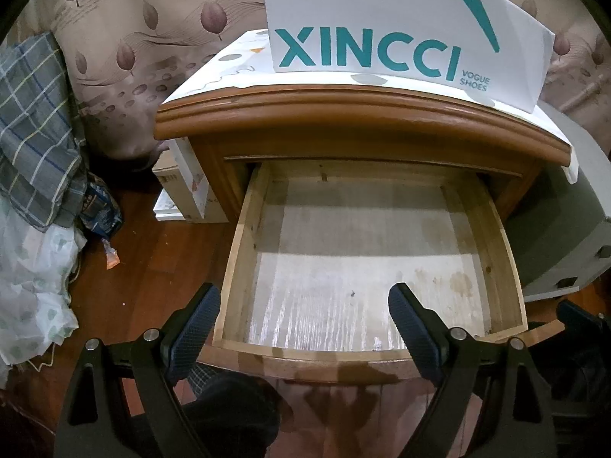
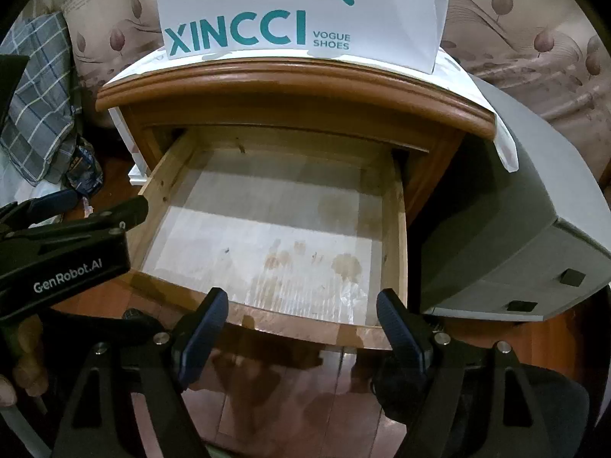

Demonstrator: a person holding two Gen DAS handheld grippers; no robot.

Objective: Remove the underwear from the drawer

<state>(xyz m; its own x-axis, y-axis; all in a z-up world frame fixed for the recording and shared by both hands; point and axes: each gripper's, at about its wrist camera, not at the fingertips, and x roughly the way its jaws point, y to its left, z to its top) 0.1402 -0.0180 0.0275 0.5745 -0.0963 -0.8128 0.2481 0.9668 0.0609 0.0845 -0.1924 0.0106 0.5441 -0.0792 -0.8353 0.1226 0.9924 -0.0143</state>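
The wooden drawer [image 1: 237, 236] [image 2: 394, 225] of the nightstand [image 1: 343, 118] stands pulled out. Its stained pale bottom is bare, and I see no underwear in it. My left gripper [image 1: 303, 299] hovers over the drawer's front edge, open, with nothing between its blue pads. My right gripper [image 2: 301, 301] hangs over the same front edge further right, also open and holding nothing. The left gripper's black body [image 2: 76, 252] shows at the left of the right wrist view. A dark cloth with a checked patch [image 1: 229, 408] lies below the drawer front, under the left gripper; I cannot tell what it is.
A white XINCCI shoe box [image 1: 382, 19] [image 2: 305, 7] sits on top of the nightstand. A grey box [image 1: 553, 210] [image 2: 515, 206] stands close on the right. On the left are white boxes [image 1: 183, 191], a plaid cloth [image 1: 34, 114] and a plastic bag [image 1: 34, 286] on the wooden floor.
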